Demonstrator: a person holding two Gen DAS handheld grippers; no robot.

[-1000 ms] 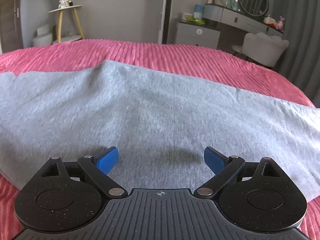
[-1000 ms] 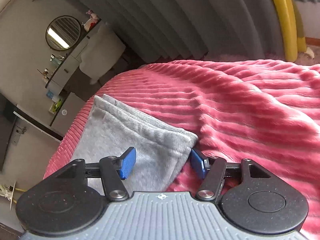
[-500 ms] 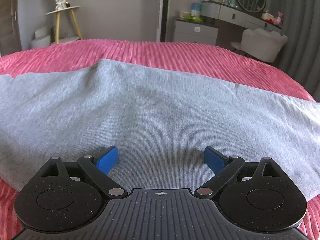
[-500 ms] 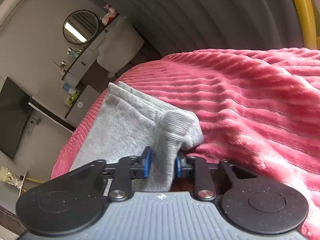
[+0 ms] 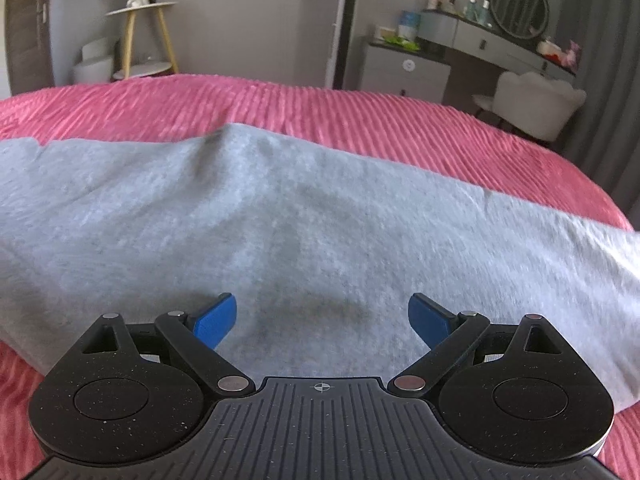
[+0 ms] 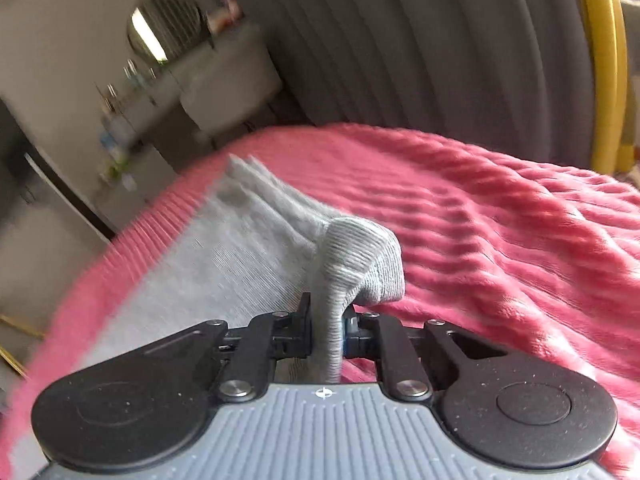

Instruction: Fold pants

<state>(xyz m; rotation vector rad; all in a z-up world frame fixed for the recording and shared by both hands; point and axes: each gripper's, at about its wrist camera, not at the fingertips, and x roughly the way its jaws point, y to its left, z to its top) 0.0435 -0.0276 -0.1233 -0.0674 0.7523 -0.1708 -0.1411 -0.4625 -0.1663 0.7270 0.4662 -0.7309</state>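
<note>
Grey pants [image 5: 304, 216] lie stretched across a pink ribbed bedspread [image 5: 360, 120]. My left gripper [image 5: 322, 316] hovers over their middle, open, its blue pads apart with nothing between them. In the right wrist view the ribbed cuff end of the grey pants [image 6: 352, 256] is bunched up and lifted. My right gripper [image 6: 328, 328] is closing on that cuff, its jaws pressing the fabric from both sides. The rest of the leg trails back along the bedspread [image 6: 500, 220] to the left.
Beyond the bed stand a dressing table with a round mirror [image 5: 516, 4], a white chair [image 5: 536, 100] and a small side table [image 5: 140, 32]. Grey curtains [image 6: 400, 40] and a yellow pole [image 6: 604, 60] lie past the bed's far edge.
My right gripper's jaws went from wide apart around the cuff to pinching it, and the cuff has bunched up and lifted. The left gripper stayed put, open over the pants.
</note>
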